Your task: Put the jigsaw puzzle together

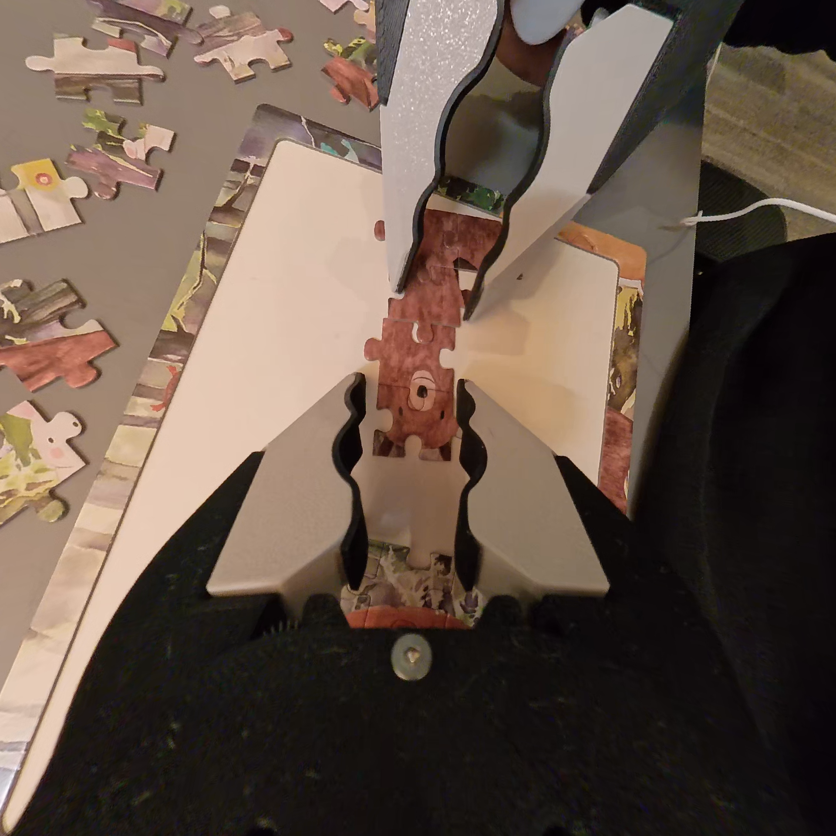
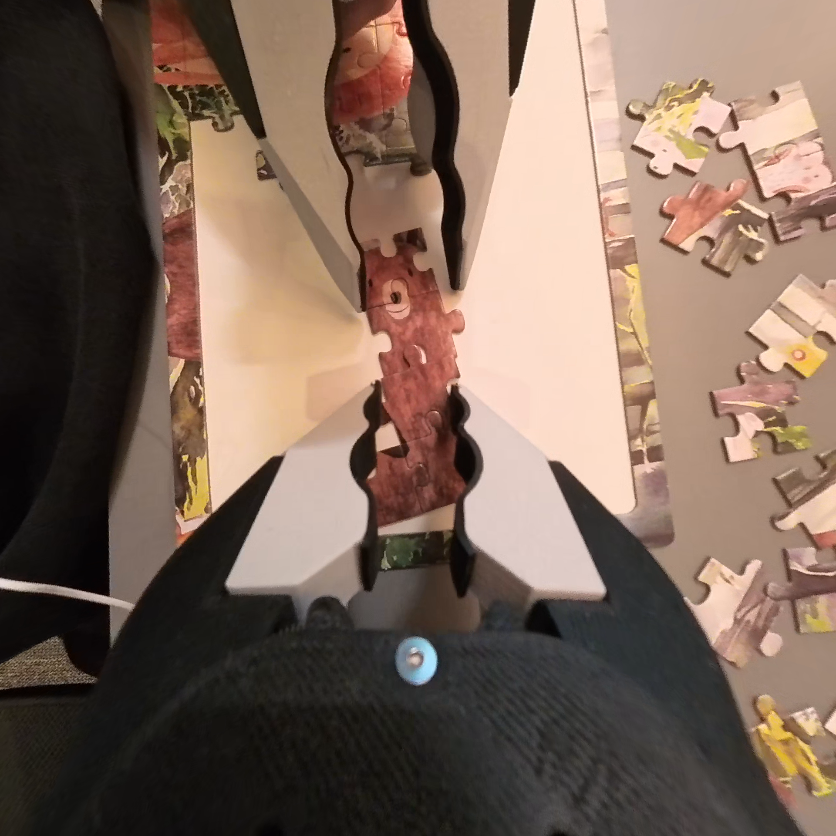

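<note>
A strip of joined brown puzzle pieces (image 1: 418,357) lies in the middle of the white puzzle board (image 1: 294,271), which has a printed border. My left gripper (image 1: 410,384) is open, and its fingertips straddle the strip's near end, the part with an eye drawn on it. My right gripper (image 1: 434,298) comes in from the far side, open, with its tips at the other end of the strip. In the right wrist view my right gripper (image 2: 414,391) flanks the strip (image 2: 418,344) closely, and the left gripper (image 2: 407,296) faces it. Neither gripper lifts a piece.
Several loose pieces (image 1: 113,149) lie on the grey table left of the board; they also show in the right wrist view (image 2: 705,217). Assembled pieces (image 1: 407,583) fill the board's edge under my left gripper. A person's black clothing (image 1: 746,407) and a white cable (image 1: 746,210) are beside the board.
</note>
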`<state>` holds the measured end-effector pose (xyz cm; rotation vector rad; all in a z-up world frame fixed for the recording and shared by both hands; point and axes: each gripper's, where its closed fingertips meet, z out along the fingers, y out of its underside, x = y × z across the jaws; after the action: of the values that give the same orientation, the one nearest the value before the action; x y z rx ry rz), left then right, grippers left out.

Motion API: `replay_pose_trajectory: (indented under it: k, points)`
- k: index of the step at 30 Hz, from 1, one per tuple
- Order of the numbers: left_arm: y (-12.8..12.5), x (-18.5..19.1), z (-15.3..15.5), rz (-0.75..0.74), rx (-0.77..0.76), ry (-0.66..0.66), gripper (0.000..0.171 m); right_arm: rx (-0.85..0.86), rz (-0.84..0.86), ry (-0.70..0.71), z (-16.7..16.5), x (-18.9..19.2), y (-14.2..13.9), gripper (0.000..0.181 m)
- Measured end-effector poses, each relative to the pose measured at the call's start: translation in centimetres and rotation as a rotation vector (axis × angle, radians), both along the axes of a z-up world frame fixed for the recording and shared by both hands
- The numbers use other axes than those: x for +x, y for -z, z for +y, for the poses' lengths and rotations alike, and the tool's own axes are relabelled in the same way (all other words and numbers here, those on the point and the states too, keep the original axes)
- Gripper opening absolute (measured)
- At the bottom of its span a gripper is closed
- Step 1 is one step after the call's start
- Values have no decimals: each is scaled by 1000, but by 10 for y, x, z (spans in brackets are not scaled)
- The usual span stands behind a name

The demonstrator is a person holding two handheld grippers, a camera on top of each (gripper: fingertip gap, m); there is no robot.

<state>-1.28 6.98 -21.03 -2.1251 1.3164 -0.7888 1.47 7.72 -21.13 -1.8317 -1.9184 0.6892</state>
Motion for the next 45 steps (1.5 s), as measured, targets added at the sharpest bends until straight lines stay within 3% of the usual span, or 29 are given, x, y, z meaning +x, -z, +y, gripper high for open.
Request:
replay_pose_trajectory:
  k: [7,15,36,41,45]
  points:
    - [0,0,0,2,3,-3,39,-2,51,23,0,-6,-12,24]
    - [0,0,0,0,2,-6,39,-11,39,20,-1,-7,-3,0]
    - [0,0,-1,1,-1,-6,33,-17,-4,78,3,-6,-1,0]
    - [-1,1,-4,0,9,13,40,15,47,177,24,7,-14,11]
    - [1,1,-2,33,53,3,46,-6,20,238,34,23,-3,29]
